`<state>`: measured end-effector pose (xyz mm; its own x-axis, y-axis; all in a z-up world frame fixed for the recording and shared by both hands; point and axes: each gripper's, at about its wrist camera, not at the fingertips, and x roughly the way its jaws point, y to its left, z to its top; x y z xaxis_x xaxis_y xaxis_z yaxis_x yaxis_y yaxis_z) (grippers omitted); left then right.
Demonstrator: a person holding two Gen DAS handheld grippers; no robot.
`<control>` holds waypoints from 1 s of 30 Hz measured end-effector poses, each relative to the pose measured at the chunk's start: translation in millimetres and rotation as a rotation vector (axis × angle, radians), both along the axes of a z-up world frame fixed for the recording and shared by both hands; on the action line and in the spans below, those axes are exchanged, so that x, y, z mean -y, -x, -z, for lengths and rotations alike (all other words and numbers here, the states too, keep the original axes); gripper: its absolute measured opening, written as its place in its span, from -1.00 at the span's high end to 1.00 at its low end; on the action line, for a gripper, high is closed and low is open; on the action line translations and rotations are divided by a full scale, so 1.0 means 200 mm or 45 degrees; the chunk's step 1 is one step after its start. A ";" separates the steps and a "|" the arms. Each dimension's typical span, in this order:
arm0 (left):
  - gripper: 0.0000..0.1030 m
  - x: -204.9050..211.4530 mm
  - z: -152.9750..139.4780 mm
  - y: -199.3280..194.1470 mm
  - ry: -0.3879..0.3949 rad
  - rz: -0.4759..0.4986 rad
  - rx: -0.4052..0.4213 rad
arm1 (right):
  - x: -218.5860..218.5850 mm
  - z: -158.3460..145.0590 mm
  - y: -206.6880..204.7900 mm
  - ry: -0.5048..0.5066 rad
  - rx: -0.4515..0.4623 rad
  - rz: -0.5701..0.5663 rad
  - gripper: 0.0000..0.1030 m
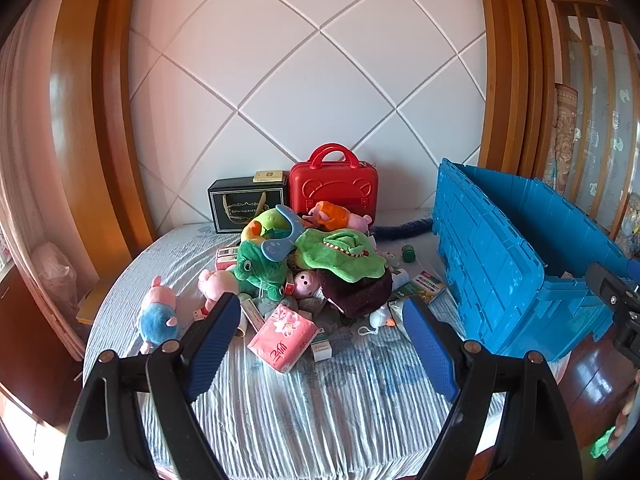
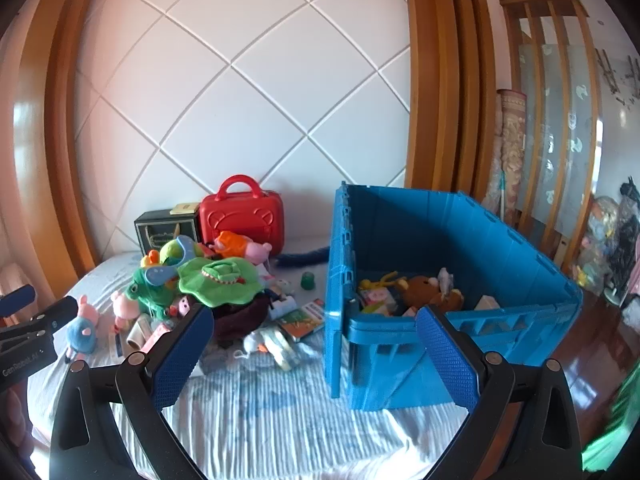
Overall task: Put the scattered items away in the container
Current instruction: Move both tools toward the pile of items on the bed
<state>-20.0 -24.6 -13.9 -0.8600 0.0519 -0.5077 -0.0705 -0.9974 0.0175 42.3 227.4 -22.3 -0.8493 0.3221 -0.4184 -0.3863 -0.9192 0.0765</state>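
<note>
home bedroom, bed (image 1: 320, 400), padded headboard (image 1: 312, 92), plush toys (image 1: 340, 256)

Bright daylight, sharp centre (glare on polished wood), fisheye-bent, dark-vignetted edges.

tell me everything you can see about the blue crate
The big blue plastic crate stands upright and open on the pale striped bedsheet, to the right of the toy pile. Its outer walls are ribbed, with a moulded ledge under the near rim. Inside, on the floor, lie a brown plush toy, a yellow figure and some small boxes. It is only partly filled. Neither tool touches it.
</note>
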 end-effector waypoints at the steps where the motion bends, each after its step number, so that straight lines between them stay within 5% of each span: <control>1: -0.62 0.02 0.00 0.01 0.000 0.002 0.002 | 0.01 0.00 0.01 0.004 0.001 0.003 -1.00; 8: -0.62 0.17 0.06 0.07 -0.005 0.003 0.017 | 0.14 0.05 0.08 0.039 0.013 0.019 -1.00; 15: -0.62 0.27 0.30 0.21 0.008 0.041 0.133 | 0.25 0.19 0.19 0.066 0.082 -0.013 -1.00; 30: -0.62 0.31 0.93 0.71 0.090 -0.170 0.486 | 0.17 0.82 0.97 0.246 0.437 -0.347 -1.00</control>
